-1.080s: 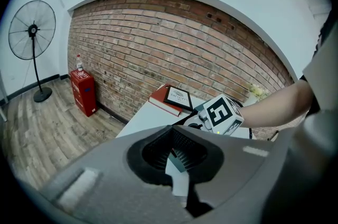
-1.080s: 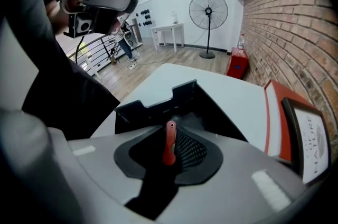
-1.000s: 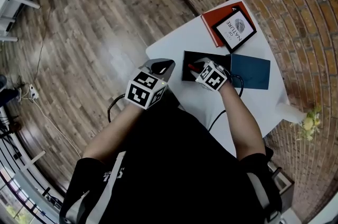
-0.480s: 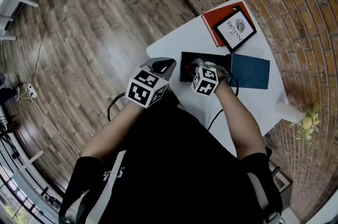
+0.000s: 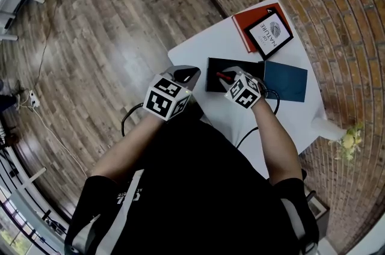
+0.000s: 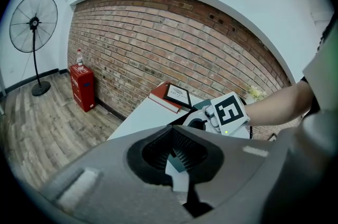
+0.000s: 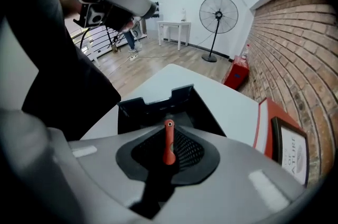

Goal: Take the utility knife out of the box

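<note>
Utility knife (image 7: 168, 143), orange handle, clamped between the pads of the right gripper (image 5: 228, 77). Stands up along the jaws, over the open black box (image 5: 240, 66) at centre of the head view. Jaws just been closing, knife between them. Cannot tell whether the knife's lower end touches the box.

White table (image 5: 198, 52) at upper centre of the head view, wood floor to its left, brick to its right. Box lying flat mid-table. Teal panel (image 5: 286, 80) flat against the box's right side. Red book (image 5: 243, 24) at the table's upper right corner, dark-framed card (image 5: 269, 33) on top of it.

Left gripper (image 5: 184, 75) at the table's left edge, just left of the box, apart from it. Jaws brought together at the tips, nothing held. Floor fan (image 6: 33, 22) at upper left of the left gripper view.
</note>
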A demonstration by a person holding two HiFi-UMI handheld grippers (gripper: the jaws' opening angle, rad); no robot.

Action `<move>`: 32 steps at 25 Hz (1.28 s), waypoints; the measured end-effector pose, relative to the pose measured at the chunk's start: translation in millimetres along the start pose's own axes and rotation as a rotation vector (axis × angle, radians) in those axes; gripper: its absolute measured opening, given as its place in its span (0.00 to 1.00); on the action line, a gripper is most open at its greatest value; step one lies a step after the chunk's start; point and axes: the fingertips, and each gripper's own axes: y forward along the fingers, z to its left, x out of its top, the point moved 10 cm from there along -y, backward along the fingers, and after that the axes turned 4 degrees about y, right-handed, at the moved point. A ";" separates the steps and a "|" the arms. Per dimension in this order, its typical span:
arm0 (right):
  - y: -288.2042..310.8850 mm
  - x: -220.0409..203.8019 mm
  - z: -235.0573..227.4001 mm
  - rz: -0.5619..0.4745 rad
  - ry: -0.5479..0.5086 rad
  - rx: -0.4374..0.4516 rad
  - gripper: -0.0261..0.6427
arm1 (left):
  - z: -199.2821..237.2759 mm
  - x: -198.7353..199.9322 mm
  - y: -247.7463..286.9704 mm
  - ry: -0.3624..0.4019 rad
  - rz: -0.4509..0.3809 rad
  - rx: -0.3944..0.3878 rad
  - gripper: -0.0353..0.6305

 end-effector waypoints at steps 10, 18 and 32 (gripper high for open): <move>-26.9 -18.1 -10.9 -0.033 0.112 -0.078 0.04 | -12.8 5.2 22.3 0.021 0.028 -0.078 0.06; -0.9 -30.8 -34.9 0.075 0.127 -0.099 0.21 | -8.7 0.6 22.8 0.010 0.045 -0.058 0.06; -6.6 -19.7 -35.4 -0.004 0.148 -0.040 0.05 | 0.1 0.2 24.3 -0.010 0.054 -0.035 0.06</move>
